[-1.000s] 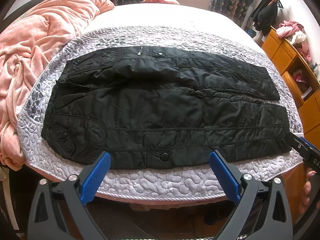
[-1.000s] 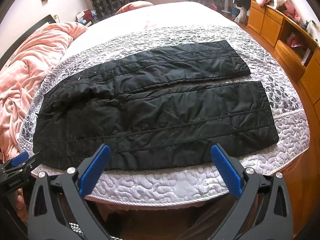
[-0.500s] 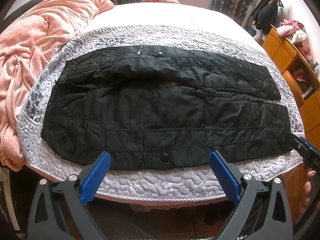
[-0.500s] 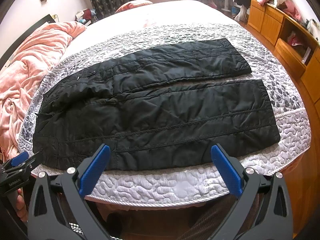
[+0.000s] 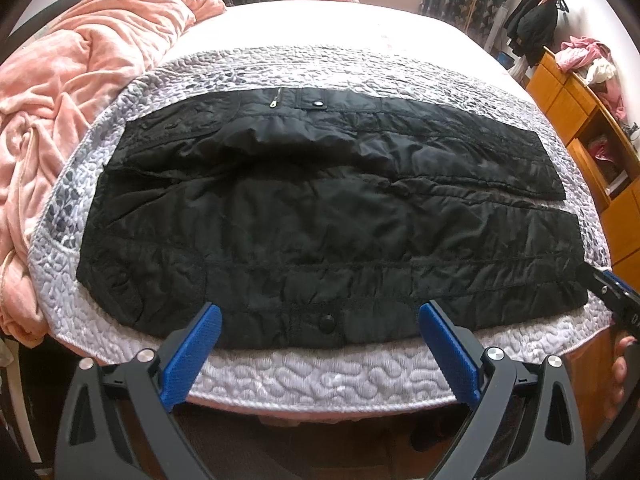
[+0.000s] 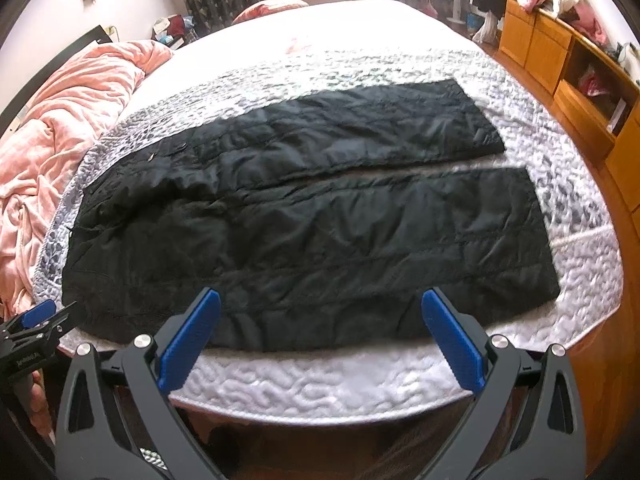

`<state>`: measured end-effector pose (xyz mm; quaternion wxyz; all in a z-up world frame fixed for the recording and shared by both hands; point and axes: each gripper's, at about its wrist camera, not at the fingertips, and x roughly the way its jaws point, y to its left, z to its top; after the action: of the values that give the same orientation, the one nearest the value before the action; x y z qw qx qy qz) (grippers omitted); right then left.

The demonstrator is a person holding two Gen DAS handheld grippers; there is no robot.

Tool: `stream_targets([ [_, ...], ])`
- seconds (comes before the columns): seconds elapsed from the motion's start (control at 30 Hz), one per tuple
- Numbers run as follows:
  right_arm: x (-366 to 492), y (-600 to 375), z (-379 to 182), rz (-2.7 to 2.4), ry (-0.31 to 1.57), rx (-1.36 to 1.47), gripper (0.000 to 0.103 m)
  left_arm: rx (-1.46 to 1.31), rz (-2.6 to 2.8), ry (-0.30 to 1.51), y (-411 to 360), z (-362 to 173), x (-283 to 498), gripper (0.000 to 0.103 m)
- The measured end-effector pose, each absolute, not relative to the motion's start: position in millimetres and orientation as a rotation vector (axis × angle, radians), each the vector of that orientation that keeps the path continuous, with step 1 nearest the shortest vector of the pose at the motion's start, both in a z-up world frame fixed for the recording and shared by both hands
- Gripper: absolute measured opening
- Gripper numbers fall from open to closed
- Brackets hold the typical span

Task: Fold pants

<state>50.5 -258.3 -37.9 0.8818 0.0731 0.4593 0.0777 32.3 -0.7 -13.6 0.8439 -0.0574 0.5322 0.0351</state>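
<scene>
Black quilted pants (image 5: 320,216) lie spread flat across the grey-white quilt (image 5: 320,376) on the bed, waist to the left, both legs running right side by side. In the right wrist view the pants (image 6: 312,224) show their two leg ends at the right. My left gripper (image 5: 320,316) is open at the near edge of the pants, its blue pads either side of a snap button, holding nothing. My right gripper (image 6: 320,300) is open over the near leg's edge, also holding nothing. Each gripper shows at the side of the other's view.
A crumpled pink blanket (image 5: 68,92) fills the bed's left side. Orange wooden cabinets (image 5: 592,128) with clothes on top stand along the right. The bed's near edge drops to the floor just below my grippers. Dark curtains hang at the far wall.
Both grippers have edged slightly forward toward the near edge of the pants. The pants have not moved.
</scene>
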Motion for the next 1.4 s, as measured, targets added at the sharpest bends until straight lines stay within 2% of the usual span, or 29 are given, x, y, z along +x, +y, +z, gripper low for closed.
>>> stream_targets([
  [0.3,169.5,-342.3,-39.4,0.099,0.939,0.114,0.101,-0.124,0.036,1.014,-39.2,-7.6,135.7,0.099],
  [0.73,395.2,-486.2,-126.0,0.042,1.08,0.262,0.101,-0.236,-0.127,0.981,-116.7,-63.5,307.1,0.099],
  [0.9,431.6,-496.5,-153.5,0.117,1.107,0.307,0.101,-0.287,-0.132,1.006,-125.3,-86.0,341.3,0.099],
  [1.1,446.7,-478.1,-154.6,0.188,1.073,0.185,0.1,-0.253,-0.118,1.018,-140.0,-99.7,363.9,0.099],
  [1.17,444.3,-471.0,-151.4,0.24,1.049,0.155,0.079,-0.24,-0.136,1.011,-145.1,-100.1,368.2,0.099],
  [1.23,439.2,-461.8,-147.4,0.253,1.039,0.1,0.045,-0.213,-0.15,1.013,-152.1,-100.2,373.7,0.099],
  [1.3,433.7,-461.9,-141.7,0.264,1.023,0.078,0.02,-0.189,-0.174,1.009,-158.5,-99.0,380.2,0.099],
  [1.33,429.0,-465.0,-136.3,0.294,1.006,0.098,0.015,-0.168,-0.197,1.007,-163.7,-98.6,384.9,0.099],
  [1.4,419.8,-468.7,-126.2,0.329,0.966,0.105,0.013,-0.145,-0.237,1.001,-170.8,-97.4,392.5,0.099],
])
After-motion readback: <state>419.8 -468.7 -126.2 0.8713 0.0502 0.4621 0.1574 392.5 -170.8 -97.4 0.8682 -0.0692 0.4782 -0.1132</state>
